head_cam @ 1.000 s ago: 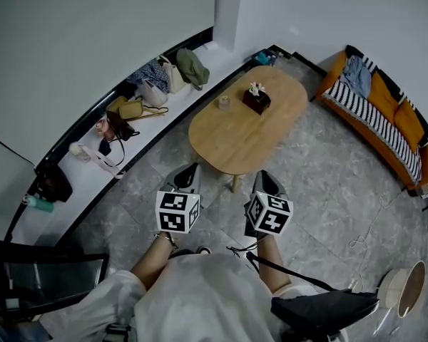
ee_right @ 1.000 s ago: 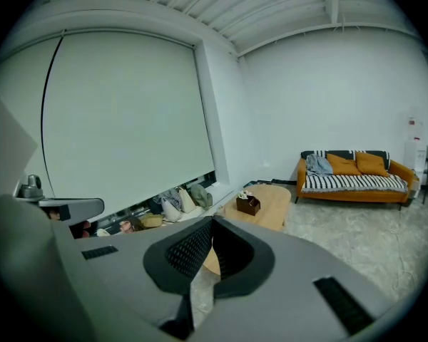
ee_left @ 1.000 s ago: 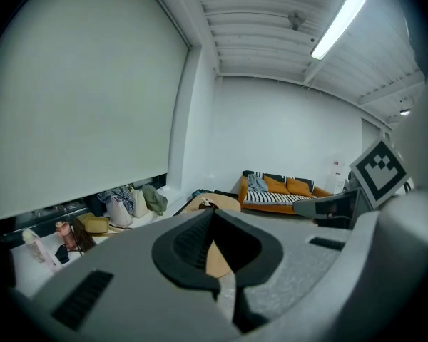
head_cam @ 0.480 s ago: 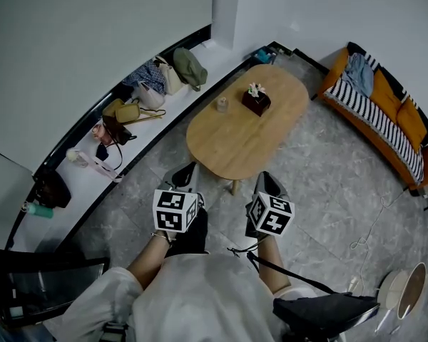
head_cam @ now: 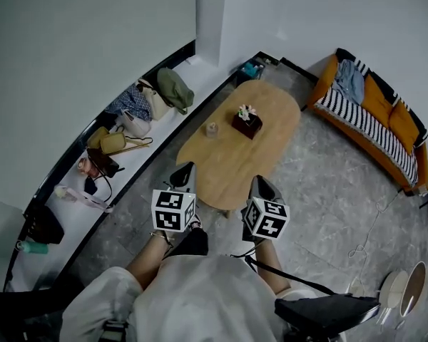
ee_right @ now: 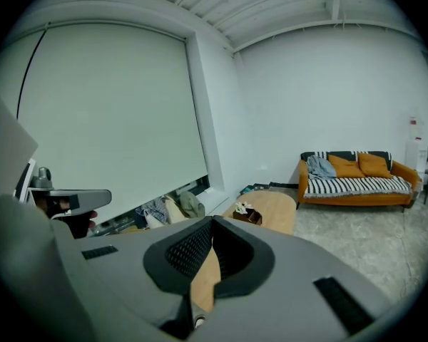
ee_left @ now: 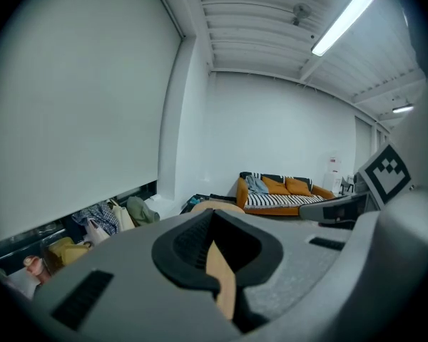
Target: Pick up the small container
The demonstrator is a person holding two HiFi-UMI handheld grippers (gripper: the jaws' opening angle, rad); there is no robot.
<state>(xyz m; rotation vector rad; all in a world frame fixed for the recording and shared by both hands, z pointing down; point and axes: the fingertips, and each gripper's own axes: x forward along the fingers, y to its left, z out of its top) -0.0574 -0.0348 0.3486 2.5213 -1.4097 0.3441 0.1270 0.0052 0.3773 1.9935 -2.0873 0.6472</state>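
My left gripper and right gripper are both closed, empty. The oval wooden table, with the small container on it, has drawn nearer.

I find even, cool indoor light in all three views. The source is a ceiling tube, bright with mild glare. Shadows on the floor are soft and faint. I see no motion blur. Both gripper views bend hard at the rim, with black corners. The left gripper and right gripper read slightly soft up close.
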